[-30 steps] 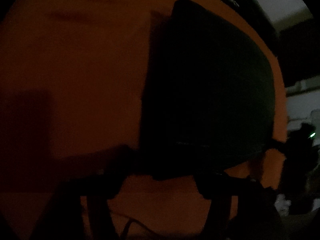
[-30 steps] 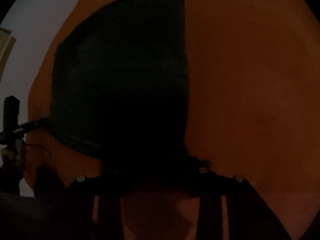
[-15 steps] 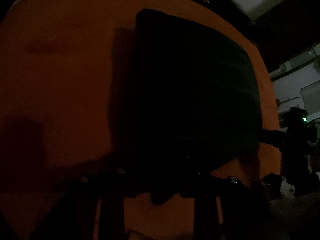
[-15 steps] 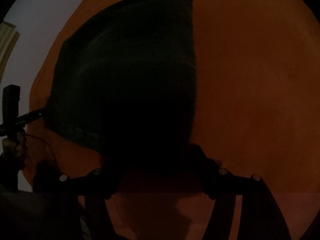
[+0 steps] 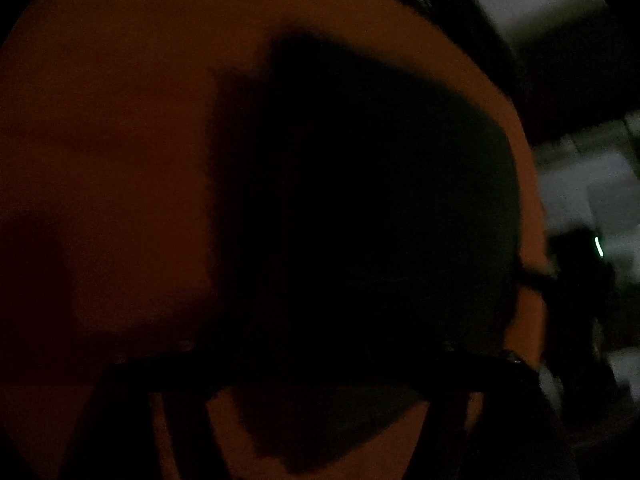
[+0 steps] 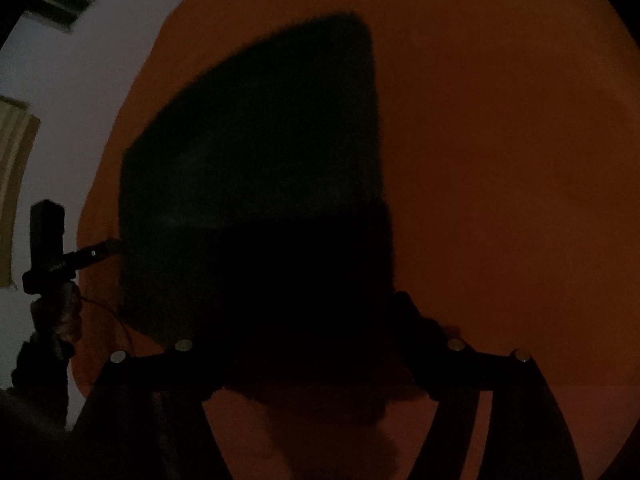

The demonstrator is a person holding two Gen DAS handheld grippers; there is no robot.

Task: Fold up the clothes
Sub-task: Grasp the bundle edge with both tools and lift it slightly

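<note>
1. Orange tabletop (image 6: pixel 500 160) carries a dark folded garment (image 6: pixel 256 160), lying flat in dim light.
2. Left tongs (image 6: pixel 114 245) meet the garment's edge; whether they pinch it cannot be told.
3. Right tongs (image 6: pixel 320 356) stand spread at the garment's near edge.

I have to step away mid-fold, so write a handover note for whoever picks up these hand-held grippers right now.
Left hand-held gripper: tip at the side edge of the dark garment; too dark to tell its grip.
Right hand-held gripper: at the garment's near edge, cloth between its fingers; grip unclear.
Garment: lies on the orange surface, a compact, straight-sided shape.
Done: it looks partly folded, though the folds are hard to see.
Left: check both grips, probably finish the fold and smooth it flat.
</note>
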